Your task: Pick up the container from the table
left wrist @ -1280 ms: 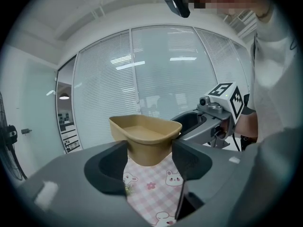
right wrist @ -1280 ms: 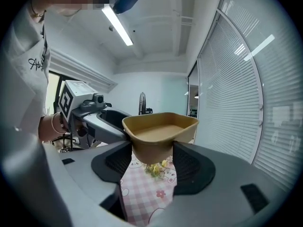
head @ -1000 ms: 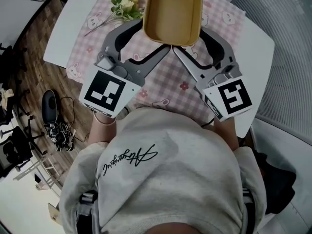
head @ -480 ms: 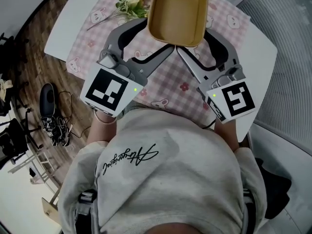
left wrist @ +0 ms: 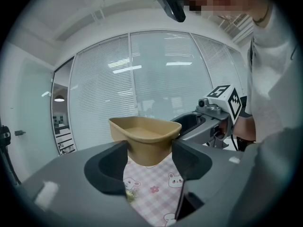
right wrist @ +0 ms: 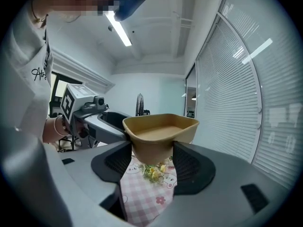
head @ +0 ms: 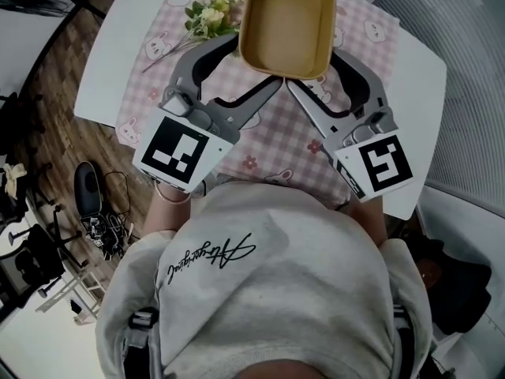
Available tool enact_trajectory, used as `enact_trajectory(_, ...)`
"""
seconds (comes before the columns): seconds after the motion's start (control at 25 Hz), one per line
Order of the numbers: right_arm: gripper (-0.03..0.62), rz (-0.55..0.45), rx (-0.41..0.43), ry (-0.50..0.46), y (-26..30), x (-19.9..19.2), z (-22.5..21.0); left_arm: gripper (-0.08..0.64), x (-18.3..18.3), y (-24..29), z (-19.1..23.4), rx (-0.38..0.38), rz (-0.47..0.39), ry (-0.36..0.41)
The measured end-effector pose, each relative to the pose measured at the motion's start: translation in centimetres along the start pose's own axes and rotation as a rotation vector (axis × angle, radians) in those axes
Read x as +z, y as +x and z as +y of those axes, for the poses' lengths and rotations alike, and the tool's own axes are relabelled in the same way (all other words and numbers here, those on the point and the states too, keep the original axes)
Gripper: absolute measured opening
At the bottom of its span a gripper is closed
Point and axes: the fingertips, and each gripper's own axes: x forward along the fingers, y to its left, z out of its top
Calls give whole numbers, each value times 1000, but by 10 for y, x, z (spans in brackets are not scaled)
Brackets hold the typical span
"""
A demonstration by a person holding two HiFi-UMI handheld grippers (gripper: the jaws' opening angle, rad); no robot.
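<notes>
The left claw (left wrist: 149, 157) is clamped on the near-left end of the tan, rounded-rectangular paper container (head: 286, 22), its dark pads pressing the wall just under the flared rim. The container hangs clear of the white bench (head: 118, 46), above the pink checked cloth with bunny prints (head: 276, 136), and a sprig of pale yellow flowers (head: 207, 10) lies on that cloth off its left side. The right claw (right wrist: 152, 160) grips the near-right end the same way, so the load is shared.

The lift looks largely done, and what matters now is steadiness. Both hands should rise and travel together, at matched height, so the open top stays level. The thin wall would probably buckle under more squeeze, so firm but unchanged pressure seems best. Drawing the claws apart or together could twist the container loose.
</notes>
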Motion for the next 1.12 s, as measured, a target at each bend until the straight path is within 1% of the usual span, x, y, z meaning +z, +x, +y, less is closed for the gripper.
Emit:
enact_trajectory(0.16,272,-2,-38,12,7,4,5,284,-2,-5,8,-32,-11,6)
enact_trajectory(0.36,272,4,-61,8,14,10,11,284,0,-13,17,-53,-28,2)
enact_trajectory(0.6,272,9,-74,-3,19,16,18,284,1,-21,22,-63,-43,-1)
enact_trajectory(0.76,272,11,-84,17,21,17,21,284,0,-24,23,-68,-45,-2)
enact_trajectory(0.92,272,16,-84,-4,20,17,22,284,0,-25,23,-72,-50,-7)
enact_trajectory(1.12,272,20,-87,-1,20,17,22,284,-1,-25,22,-76,-50,-7)
